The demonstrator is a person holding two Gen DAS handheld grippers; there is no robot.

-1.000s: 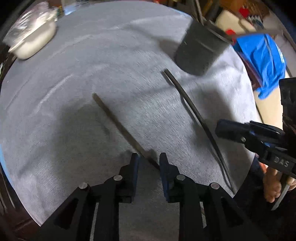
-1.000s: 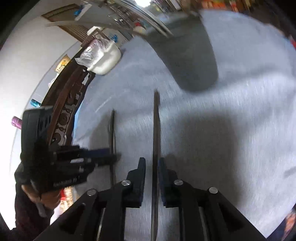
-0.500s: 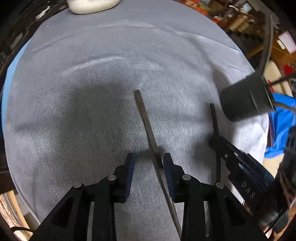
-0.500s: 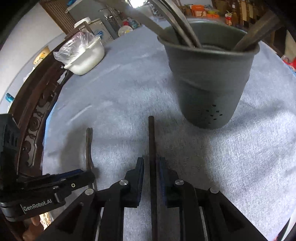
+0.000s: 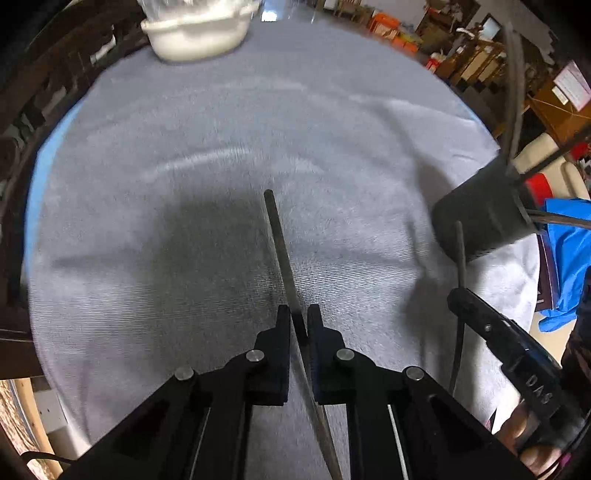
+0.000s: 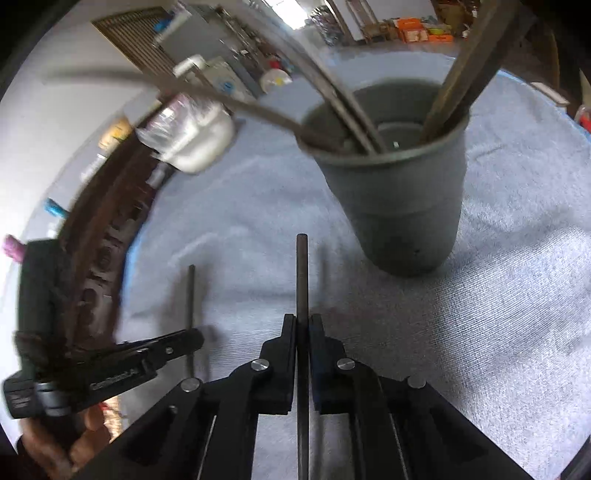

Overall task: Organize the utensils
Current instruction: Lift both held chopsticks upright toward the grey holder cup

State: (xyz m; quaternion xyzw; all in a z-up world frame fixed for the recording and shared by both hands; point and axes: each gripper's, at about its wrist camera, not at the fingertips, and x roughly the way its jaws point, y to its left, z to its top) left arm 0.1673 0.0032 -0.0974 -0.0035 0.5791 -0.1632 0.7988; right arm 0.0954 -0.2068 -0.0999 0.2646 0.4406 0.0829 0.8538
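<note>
1. Where the grey woven cloth [image 5: 184,258] covers the round table, a dark tapered plastic cup [image 6: 399,206] stands upright, with long flat utensils leaning out of it.
2. The left gripper [image 5: 295,325] points steeply down, its jaws just closed on a thin dark chopstick [image 5: 279,240].
3. The right gripper [image 6: 302,328] slants toward the cup, its jaws pinching a second straight chopstick [image 6: 301,273] just short of the cup's base.
4. A white lidded bowl [image 5: 195,33] sits at the far edge.

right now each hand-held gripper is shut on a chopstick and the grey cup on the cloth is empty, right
Not quite. The grey cup is not empty: the right wrist view shows several utensils standing in it. The rest holds: the left hand-held gripper is shut on one chopstick and the right hand-held gripper on the other chopstick, with the cup on the cloth.
</note>
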